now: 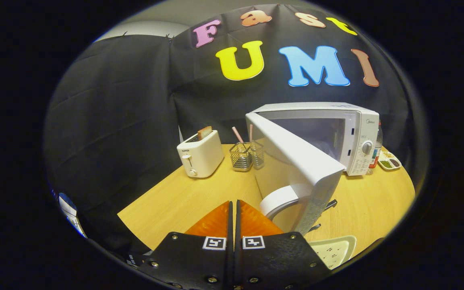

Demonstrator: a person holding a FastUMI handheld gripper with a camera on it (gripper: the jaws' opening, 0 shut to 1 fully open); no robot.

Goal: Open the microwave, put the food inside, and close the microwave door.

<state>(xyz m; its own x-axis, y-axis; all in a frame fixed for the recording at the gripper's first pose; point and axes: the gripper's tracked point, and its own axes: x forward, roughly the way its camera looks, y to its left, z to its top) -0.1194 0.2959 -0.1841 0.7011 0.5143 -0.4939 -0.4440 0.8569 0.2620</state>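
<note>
Because the microwave door (pixel 296 161) is swung wide open toward the gripper, the first step of the job looks done. In the gripper view, the gripper (pixel 234 209) has its two fingers pressed together with nothing between them. They sit just beside the door's curved handle (pixel 282 199), on its left, and do not seem to touch it.

The microwave (pixel 336 133) stands on the round wooden table (pixel 183 197), and its inside looks bare, though the door hides part of it. A pale plate (pixel 334 249) lies on the table just right of the fingers, under the open door's edge. I think this is the food plate, but I cannot tell what is on it. A toaster (pixel 199 155) with bread sticking up stands to the left, and a wire holder (pixel 242 157) with straws is between it and the microwave. A small dish (pixel 389 161) and a bottle (pixel 377 149) sit at the microwave's far side.

What could go wrong? The plate is tucked close under the door, so reaching for it could bump the door and swing it partly shut. The fingers must open first, or they will just push the plate. A flat plate pinched at its rim could tip and spill.
</note>
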